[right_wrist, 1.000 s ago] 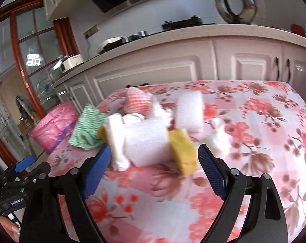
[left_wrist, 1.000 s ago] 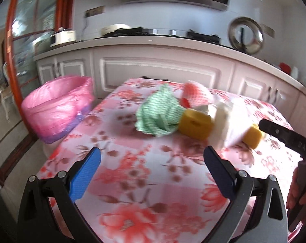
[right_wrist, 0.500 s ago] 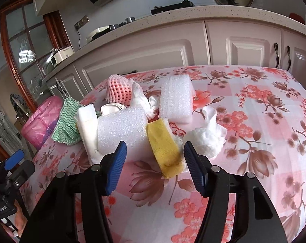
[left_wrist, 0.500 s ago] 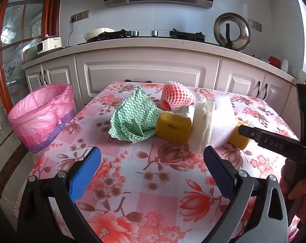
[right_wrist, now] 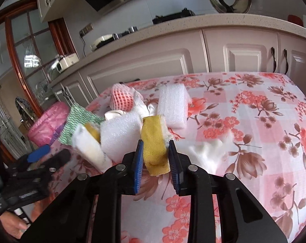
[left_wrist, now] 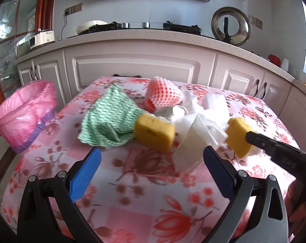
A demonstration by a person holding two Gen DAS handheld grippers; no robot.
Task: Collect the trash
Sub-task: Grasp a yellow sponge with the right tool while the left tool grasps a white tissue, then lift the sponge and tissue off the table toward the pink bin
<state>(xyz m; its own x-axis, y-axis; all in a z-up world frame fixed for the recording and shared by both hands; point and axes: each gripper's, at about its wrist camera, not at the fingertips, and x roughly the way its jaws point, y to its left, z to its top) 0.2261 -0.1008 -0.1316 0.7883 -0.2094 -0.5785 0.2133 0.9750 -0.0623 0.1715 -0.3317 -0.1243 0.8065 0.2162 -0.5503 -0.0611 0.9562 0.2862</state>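
While the pink-lined trash bin (left_wrist: 25, 115) sits off the table's left edge, the left gripper (left_wrist: 150, 168) hovers angled down over the floral tablecloth (left_wrist: 132, 192), blue jaws wide apart, green wavy-patterned cloth (left_wrist: 110, 119) and trash pile just ahead. Right gripper (right_wrist: 156, 162), jaws just closed, clamps the yellow rectangular sponge (right_wrist: 155, 141) at the pile's right end.

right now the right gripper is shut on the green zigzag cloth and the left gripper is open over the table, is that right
Not quite. The right gripper is shut on a yellow sponge, not the green zigzag cloth, which lies untouched further left on the table. The right wrist view shows the pads pressing the sponge's sides. The left gripper is indeed open over the table.
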